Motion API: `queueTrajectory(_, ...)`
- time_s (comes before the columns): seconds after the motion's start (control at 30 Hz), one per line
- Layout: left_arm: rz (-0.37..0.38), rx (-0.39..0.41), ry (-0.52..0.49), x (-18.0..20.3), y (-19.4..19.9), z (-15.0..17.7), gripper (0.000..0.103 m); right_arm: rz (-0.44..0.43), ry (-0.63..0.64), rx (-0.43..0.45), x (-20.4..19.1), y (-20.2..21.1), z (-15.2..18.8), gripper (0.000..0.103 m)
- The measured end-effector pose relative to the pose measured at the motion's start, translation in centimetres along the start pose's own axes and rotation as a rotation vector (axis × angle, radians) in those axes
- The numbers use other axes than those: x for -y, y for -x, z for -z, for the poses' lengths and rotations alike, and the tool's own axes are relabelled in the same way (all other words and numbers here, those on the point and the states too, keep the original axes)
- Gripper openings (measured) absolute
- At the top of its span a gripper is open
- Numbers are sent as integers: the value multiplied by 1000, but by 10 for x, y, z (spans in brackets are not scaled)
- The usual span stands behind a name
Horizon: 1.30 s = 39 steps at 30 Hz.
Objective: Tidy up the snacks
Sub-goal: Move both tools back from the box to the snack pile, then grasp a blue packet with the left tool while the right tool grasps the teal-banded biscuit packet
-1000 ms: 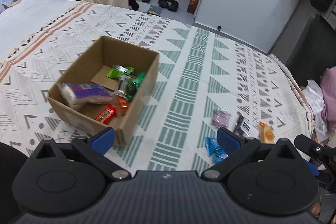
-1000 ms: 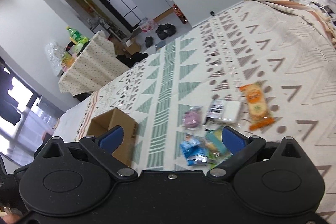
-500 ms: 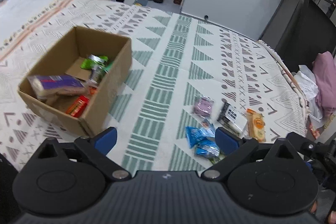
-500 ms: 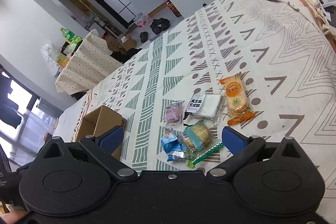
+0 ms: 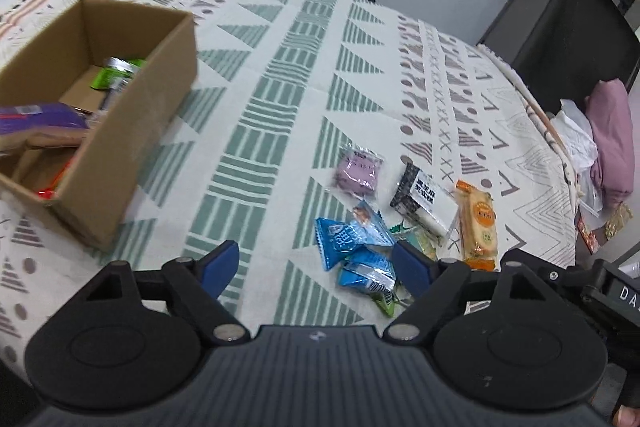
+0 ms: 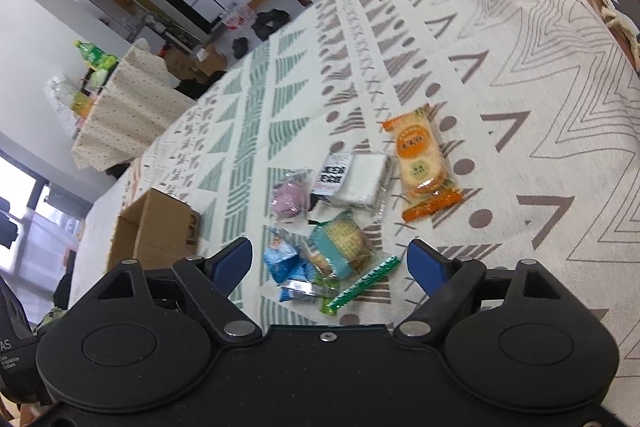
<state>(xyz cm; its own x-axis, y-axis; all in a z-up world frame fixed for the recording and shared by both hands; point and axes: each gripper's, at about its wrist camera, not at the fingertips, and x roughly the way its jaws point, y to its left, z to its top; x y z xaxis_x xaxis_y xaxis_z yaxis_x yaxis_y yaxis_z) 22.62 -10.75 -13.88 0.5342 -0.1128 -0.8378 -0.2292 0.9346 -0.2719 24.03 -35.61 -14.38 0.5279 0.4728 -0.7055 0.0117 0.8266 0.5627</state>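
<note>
Left gripper [image 5: 316,263]: jaws released and empty; poised above the patterned bed cover [image 5: 264,99], with the loose pile at its 1 o'clock.
Right gripper [image 6: 330,261]: jaws released, holding nothing; aimed at the same pile, which sits between its fingertips, likely for the next pick.
Box [image 5: 96,123]: at 10 o'clock in the left view; open top, already holding a purple pack [image 5: 38,117] and a green packet [image 5: 116,73]; judged to be the collection point.
Loose snacks: blue packets [image 5: 352,239], purple pouch [image 5: 358,173], white-and-black bar [image 5: 424,201], orange cracker pack [image 5: 478,223]; clustered close, some overlapping, well apart from the box.
Hidden: teal biscuit pack [image 6: 342,245] mostly covered in the left view; box contents cut off at the frame edge; box interior unseen from the right; label text unreadable.
</note>
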Motion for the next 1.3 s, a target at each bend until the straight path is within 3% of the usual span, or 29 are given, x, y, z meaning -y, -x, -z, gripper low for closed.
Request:
queueTrajectory(0.17, 23, -37, 19, 1, -25, -3, 83, 34, 1, -18, -1, -9, -1, 83)
queueTrajectory(0.57, 60, -147, 151, 2, -85, -10, 64, 97, 35, -78, -7, -39, -6, 82)
queueTrajectory(0.73, 55, -129, 167, 1, -92, -14, 56, 123, 67, -109, -10, -53, -5, 82)
queueTrajectory(0.83, 44, -138, 163, -1, -95, -18, 38, 126, 87, -122, -13, -58, -4, 82)
queueTrajectory(1.1, 66, -147, 179, -15, -91, -24, 33, 174, 183, -145, -28, -74, 2, 82)
queueTrajectory(1.3, 39, -127, 189, -30, -81, -28, 33, 247, 263, -155, -38, -91, 7, 81)
